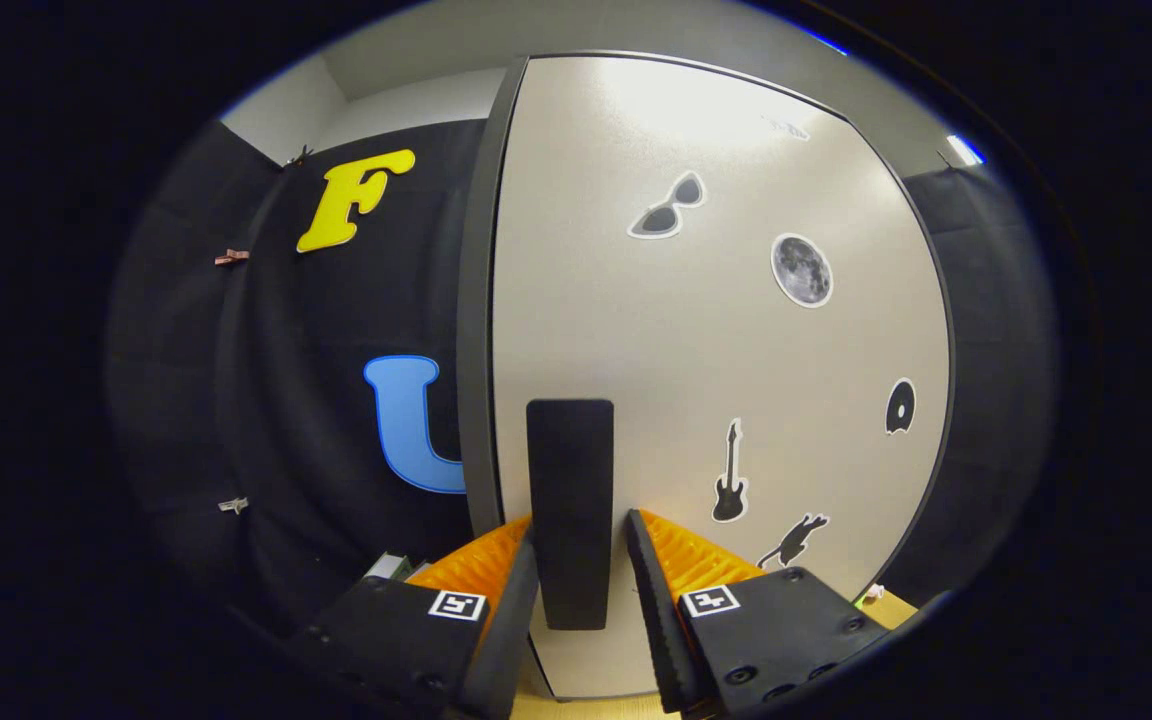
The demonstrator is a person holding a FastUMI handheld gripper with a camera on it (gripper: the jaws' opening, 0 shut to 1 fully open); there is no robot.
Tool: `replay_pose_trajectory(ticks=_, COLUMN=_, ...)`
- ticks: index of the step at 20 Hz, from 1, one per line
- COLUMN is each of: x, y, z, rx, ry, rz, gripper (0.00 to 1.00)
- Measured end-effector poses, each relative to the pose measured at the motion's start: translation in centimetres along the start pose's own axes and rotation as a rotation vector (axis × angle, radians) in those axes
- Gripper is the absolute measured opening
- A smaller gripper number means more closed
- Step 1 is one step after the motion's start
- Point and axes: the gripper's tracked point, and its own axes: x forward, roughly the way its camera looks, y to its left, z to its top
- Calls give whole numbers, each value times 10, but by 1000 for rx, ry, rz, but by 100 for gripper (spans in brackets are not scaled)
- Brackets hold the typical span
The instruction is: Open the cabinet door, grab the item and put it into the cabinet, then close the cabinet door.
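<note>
The cabinet door (696, 380) stands right in front of the gripper (581, 545), pale and glossy with a dark edge band down its left side. Stickers dot its face: a pair of sunglasses (669, 207) near the top, a full moon (802, 270) to the right of them, a vinyl record (900, 406) close to the door's right edge, an electric guitar (729, 475) lower down, and a small running animal (794, 541) near the lower right corner. None of them carries readable writing. Left of the door hangs the booth's black cloth wall (266, 400), with two small clips (231, 257) pinned to it. A strip of wooden bench surface (901, 603) shows under the door's lower right corner, and a small boxy object (391, 567), too hidden to identify, sits by the left finger.

The dark vertical door handle (569, 510) lies between the two fingers (511, 600). The fingers are narrowly spread around it; the left one looks to be against the handle, while a thin gap shows on the right side. The item to be stored cannot be picked out with any certainty.
</note>
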Motion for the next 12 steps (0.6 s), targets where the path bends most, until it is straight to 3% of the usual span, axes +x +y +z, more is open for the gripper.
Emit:
replay_pose_trajectory(ticks=2, x=3, y=-2, z=-2, rx=-14, ry=9, rz=-20, gripper=34)
replay_pose_trajectory(ticks=4, x=2, y=-1, z=-3, rx=-22, ry=30, rz=-11, gripper=27)
replay_pose_trajectory(ticks=6, x=-1, y=-1, z=-5, rx=-2, ry=46, rz=24, gripper=26)
replay_pose_trajectory(ticks=7, x=-4, y=1, z=-4, rx=3, ry=55, rz=38, gripper=18)
replay_pose_trajectory(ticks=12, x=-34, y=-2, z=-2, rx=11, ry=69, rz=131, gripper=18)
